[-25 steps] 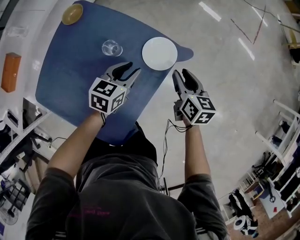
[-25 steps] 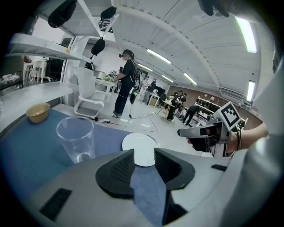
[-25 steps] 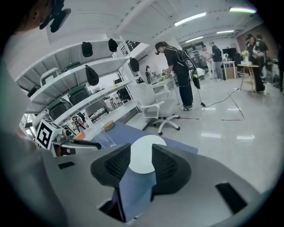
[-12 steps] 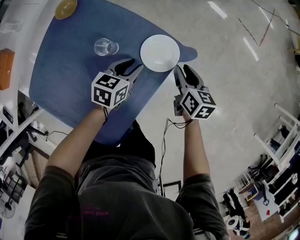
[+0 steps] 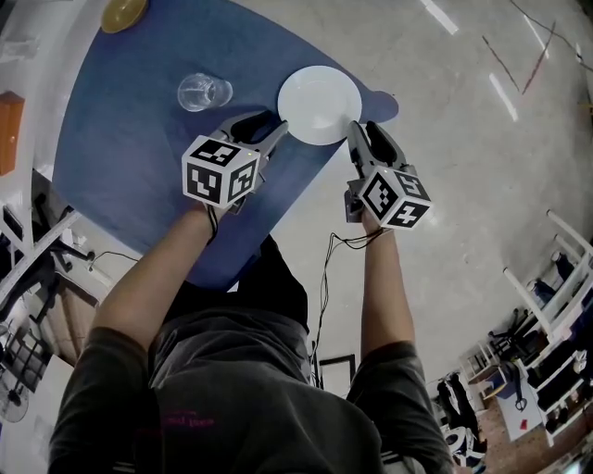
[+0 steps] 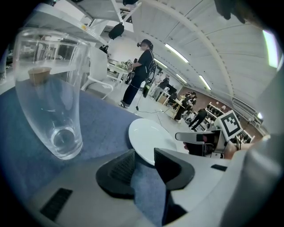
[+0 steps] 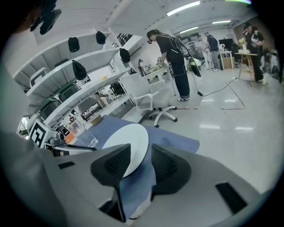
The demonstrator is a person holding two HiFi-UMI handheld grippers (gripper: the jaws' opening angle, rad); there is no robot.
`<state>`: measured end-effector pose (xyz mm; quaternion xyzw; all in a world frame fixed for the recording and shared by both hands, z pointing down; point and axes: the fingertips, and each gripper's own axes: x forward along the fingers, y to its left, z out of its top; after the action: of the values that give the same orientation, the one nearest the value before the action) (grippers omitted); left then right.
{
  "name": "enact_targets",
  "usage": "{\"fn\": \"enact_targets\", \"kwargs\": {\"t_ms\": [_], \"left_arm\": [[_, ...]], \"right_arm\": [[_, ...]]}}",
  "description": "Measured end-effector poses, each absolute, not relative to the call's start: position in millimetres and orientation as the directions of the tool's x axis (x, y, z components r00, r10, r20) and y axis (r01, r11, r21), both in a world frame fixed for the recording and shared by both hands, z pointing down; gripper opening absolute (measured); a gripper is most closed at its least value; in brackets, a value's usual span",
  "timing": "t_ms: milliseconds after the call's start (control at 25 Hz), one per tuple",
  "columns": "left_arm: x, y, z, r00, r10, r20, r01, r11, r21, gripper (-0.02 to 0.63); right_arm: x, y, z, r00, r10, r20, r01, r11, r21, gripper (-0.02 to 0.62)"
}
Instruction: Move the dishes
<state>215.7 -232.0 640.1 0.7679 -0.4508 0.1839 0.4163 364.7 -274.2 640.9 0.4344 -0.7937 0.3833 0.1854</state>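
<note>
Blue desk [image 5: 130, 157] fills the upper left of the head view. One white plate [image 5: 320, 104] lies flat and face up, hard by the desk's right-hand edge near a rounded corner. It's round, so there is no long axis to call. The left tongs [image 5: 262, 125] sit at the plate's left rim, over the desk. The right tongs [image 5: 369, 137] sit at its right rim, right on the desk's edge, with pale floor [image 5: 463, 157] open beyond. One clear glass [image 5: 202, 91] stands upright, mouth up, further in from that edge and apart from the plate. One yellow dish [image 5: 123, 13] sits at the far corner, well apart from both. There is plenty of bare blue between the three.

Over to the left gripper view. The left tongs [image 6: 143, 153] stand wide, with the plate's [image 6: 148, 133] near rim reaching into the gap, and the pads are not pressing on it. Blue desk shows between the pads. The glass [image 6: 49, 102] towers just to the left, upright and empty. The right tongs show past the plate's far side.

Now the right gripper view. The right tongs [image 7: 140, 146] are moderately apart, gripping nothing. The plate [image 7: 124, 137] lies flat just ahead, its right rim running into the gap. The desk's edge falls away to the right of it onto open floor.
</note>
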Motion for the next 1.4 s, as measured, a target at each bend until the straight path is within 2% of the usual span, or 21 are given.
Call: {"fn": "enact_targets", "kwargs": {"t_ms": [600,1000,1400], "left_arm": [[213,-240,648,0.509,-0.538,0.672,-0.852,-0.208,0.480,0.124],[216,-244,653,0.499,-0.519,0.694,-0.857,-0.175,0.485,0.113],[214,-240,654,0.486,-0.515,0.706,-0.858,-0.131,0.496,0.075]], "right_arm": [[352,-282,653,-0.557,-0.551,0.622,-0.829,0.318,-0.461,0.146],[353,-281,653,-0.550,-0.549,0.629,-0.835,0.335,-0.437,0.109],[355,-276,653,-0.544,-0.548,0.636,-0.836,0.292,-0.464,0.078]]}}
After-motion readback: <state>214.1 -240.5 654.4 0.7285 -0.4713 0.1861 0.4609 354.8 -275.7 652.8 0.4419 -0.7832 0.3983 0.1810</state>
